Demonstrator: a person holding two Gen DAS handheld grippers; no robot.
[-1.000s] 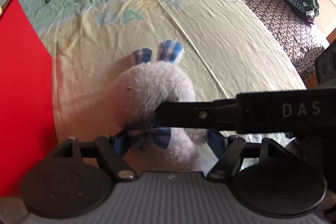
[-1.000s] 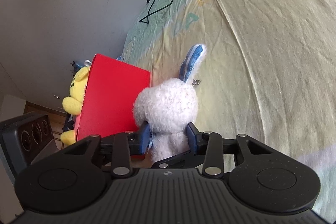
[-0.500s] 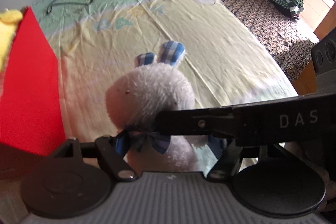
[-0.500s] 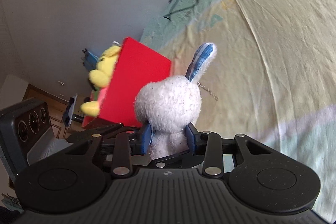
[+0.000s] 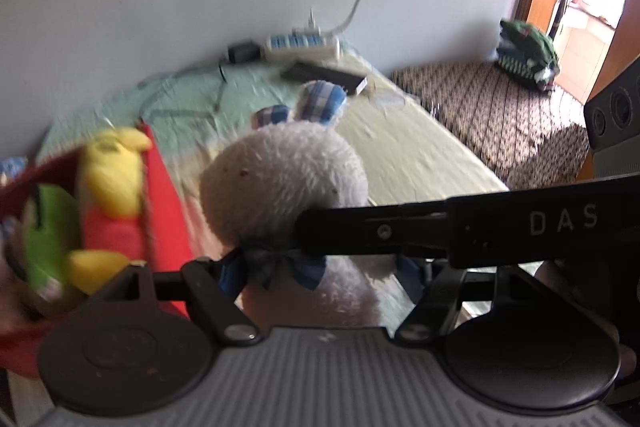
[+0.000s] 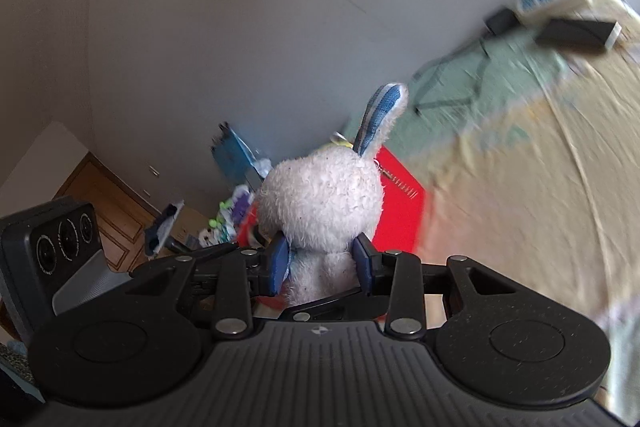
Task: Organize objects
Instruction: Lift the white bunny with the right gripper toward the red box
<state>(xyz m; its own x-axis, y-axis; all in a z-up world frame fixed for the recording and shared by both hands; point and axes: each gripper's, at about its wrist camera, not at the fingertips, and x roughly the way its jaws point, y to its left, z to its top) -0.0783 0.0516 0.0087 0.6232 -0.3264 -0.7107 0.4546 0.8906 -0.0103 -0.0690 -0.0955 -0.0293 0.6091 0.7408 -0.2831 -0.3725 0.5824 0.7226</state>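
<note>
Blue pads [image 6: 279,263] of the right gripper [image 6: 322,261] press both sides of a white plush rabbit [image 6: 320,195] just below its head, pinching it in mid-air, upright, one striped blue ear pointing up. From the left wrist view, the same rabbit [image 5: 282,183] fills the middle of the frame, a blue plaid bow at its neck, with the right gripper's black arm marked "DAS" crossing in front from the right. The left gripper [image 5: 320,277] has its blue pads on either side of the rabbit's lower body; whether they grip or only flank it cannot be told from these blurred views.

Just left of the rabbit stands a red box [image 5: 166,211], holding a yellow plush [image 5: 114,175] and something green beside it. In the right wrist view the box [image 6: 400,215] shows behind the rabbit.

Beyond, a bed [image 5: 400,151] with a pale yellow and green sheet stretches to the wall. Near its far edge lie a dark flat device [image 5: 324,73], a white power strip [image 5: 302,45] and a black adapter [image 5: 242,51]. Farther right, a patterned cover [image 5: 500,107] carries a green bundle [image 5: 526,49] by an open doorway.
</note>
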